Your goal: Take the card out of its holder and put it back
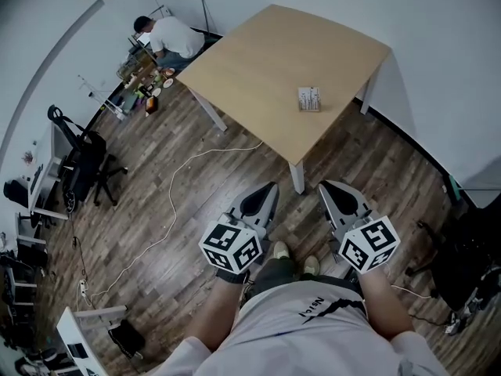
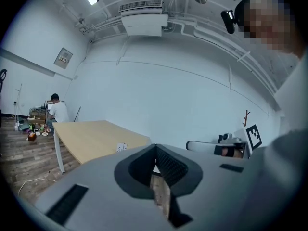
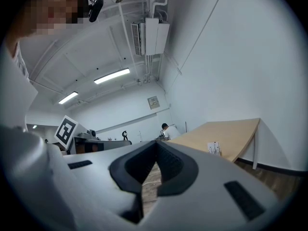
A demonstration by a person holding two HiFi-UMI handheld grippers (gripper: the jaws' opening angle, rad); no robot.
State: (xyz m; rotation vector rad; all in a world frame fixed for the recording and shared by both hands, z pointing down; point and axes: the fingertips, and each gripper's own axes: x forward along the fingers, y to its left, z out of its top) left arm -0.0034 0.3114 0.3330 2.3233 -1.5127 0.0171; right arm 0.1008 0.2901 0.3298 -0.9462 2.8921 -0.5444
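A small clear card holder with a white card (image 1: 309,99) stands on the light wooden table (image 1: 266,69), near its right front side. The holder shows small in the left gripper view (image 2: 121,147) and in the right gripper view (image 3: 213,148). Both grippers hang low in front of the person, well short of the table. My left gripper (image 1: 270,189) is shut, jaws meeting at the tips, nothing between them. My right gripper (image 1: 325,188) is shut too and holds nothing.
A white table leg (image 1: 297,178) stands just beyond the gripper tips. A white cable (image 1: 168,202) runs across the wooden floor. A seated person (image 1: 172,35) and clutter lie at the far left corner. Black chairs (image 1: 82,167) stand left; dark equipment (image 1: 470,265) stands right.
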